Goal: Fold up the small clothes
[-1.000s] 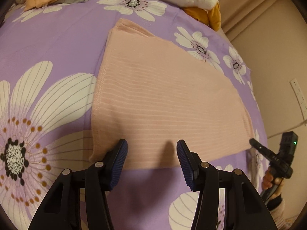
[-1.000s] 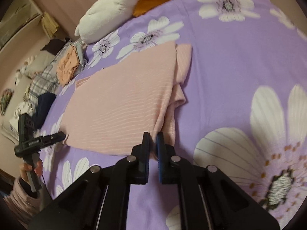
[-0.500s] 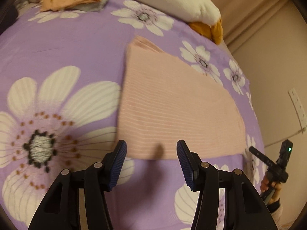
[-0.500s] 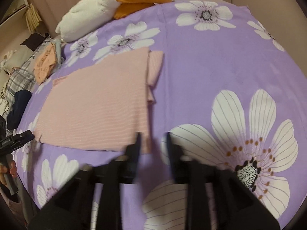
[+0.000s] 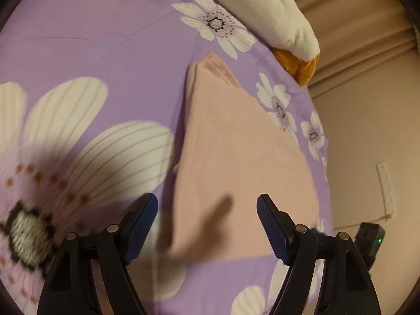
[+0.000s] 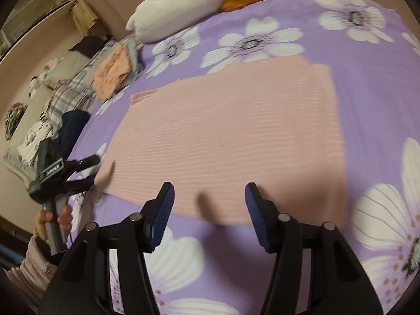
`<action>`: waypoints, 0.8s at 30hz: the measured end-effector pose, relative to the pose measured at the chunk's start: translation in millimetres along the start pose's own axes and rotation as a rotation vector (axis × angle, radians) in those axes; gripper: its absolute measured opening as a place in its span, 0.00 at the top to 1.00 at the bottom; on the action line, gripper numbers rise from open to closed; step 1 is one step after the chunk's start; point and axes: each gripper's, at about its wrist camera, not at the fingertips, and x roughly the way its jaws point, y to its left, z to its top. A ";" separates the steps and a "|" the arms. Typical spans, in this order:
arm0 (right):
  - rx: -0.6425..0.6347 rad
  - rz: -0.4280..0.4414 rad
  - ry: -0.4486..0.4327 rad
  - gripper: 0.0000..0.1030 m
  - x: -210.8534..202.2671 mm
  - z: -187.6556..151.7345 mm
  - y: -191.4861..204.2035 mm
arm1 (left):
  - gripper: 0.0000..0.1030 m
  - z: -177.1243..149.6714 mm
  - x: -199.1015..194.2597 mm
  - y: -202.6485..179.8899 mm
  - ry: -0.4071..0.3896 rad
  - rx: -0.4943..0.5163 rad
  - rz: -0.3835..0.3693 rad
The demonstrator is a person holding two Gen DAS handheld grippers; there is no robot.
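A folded pink garment point(image 6: 231, 136) lies flat on a bed covered by a purple sheet point(image 6: 372, 84) printed with large white daisies. The right gripper point(image 6: 208, 197) hovers over the garment's near edge, its blue-padded fingers point(image 6: 164, 210) released and just widened, nothing between them but the cloth below. The left gripper point(image 5: 207, 207) hangs above the garment's other near corner, fingers point(image 5: 143, 223) likewise spread and just opened further, grasping nothing. A hand point(image 6: 56, 218) in a pink sleeve holds the left gripper's handle at the bed's edge. Beyond the garment lie a white and orange plush toy point(image 6: 183, 8) and a pile of other clothes point(image 6: 113, 71).
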 end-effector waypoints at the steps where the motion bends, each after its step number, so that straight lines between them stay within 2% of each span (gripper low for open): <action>1: -0.009 0.005 0.007 0.44 5.7 2.8 5.1 | 0.26 4.8 3.5 -0.4 0.003 -0.001 -0.015; 5: -0.031 0.032 0.023 0.44 23.7 14.2 17.0 | 0.26 22.2 18.1 -2.1 0.012 0.004 -0.057; 12: -0.094 0.035 0.020 0.44 57.9 40.4 37.0 | 0.26 48.7 43.1 -15.5 0.030 0.048 -0.067; 15: -0.118 0.024 0.022 0.45 75.8 59.5 47.2 | 0.26 56.7 52.4 -21.3 0.040 0.066 -0.061; 18: -0.136 -0.006 0.028 0.50 94.5 82.2 54.1 | 0.27 60.1 56.9 -25.3 0.045 0.089 -0.039; 24: -0.168 -0.125 0.038 0.79 131.6 112.5 60.9 | 0.58 59.0 58.6 -25.1 0.043 0.136 0.053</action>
